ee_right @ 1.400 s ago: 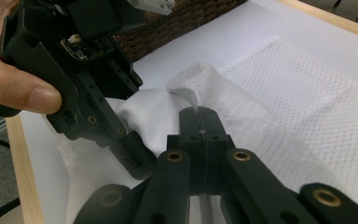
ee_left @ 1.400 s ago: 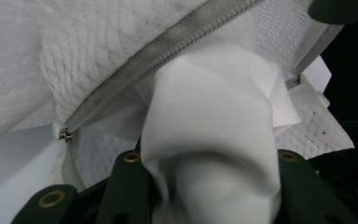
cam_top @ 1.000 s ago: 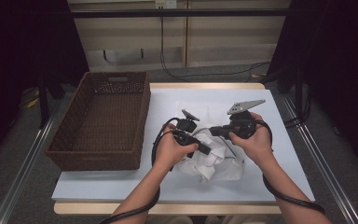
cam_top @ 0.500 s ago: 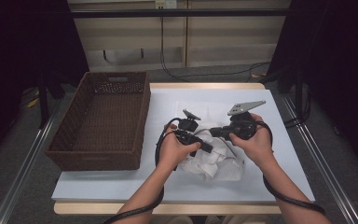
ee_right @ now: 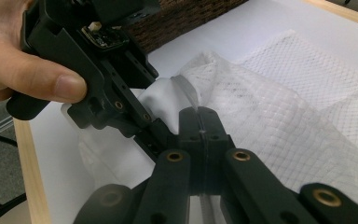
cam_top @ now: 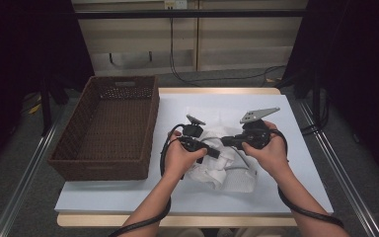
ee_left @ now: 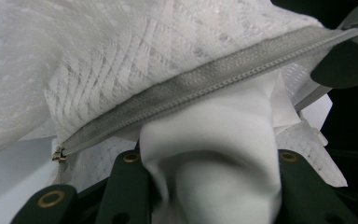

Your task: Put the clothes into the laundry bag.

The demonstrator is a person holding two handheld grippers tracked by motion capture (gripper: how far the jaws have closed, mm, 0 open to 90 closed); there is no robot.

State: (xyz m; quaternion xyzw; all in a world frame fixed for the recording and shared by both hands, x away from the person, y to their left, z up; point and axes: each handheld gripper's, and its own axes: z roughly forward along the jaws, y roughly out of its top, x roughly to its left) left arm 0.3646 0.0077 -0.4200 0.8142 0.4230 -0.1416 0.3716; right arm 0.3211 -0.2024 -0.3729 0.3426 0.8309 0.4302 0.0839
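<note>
Between both grippers, crumpled white mesh bag (cam_top: 227, 165)

no readable text, labels or numbers

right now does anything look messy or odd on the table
Only the white mesh laundry bag: it lies crumpled in a heap, zipper open, white cloth bulging from its mouth in the left claw. The wicker basket sits square, undamaged.

overhead view, gripper views close; mesh bag (cam_top: 227, 163) shared
</note>
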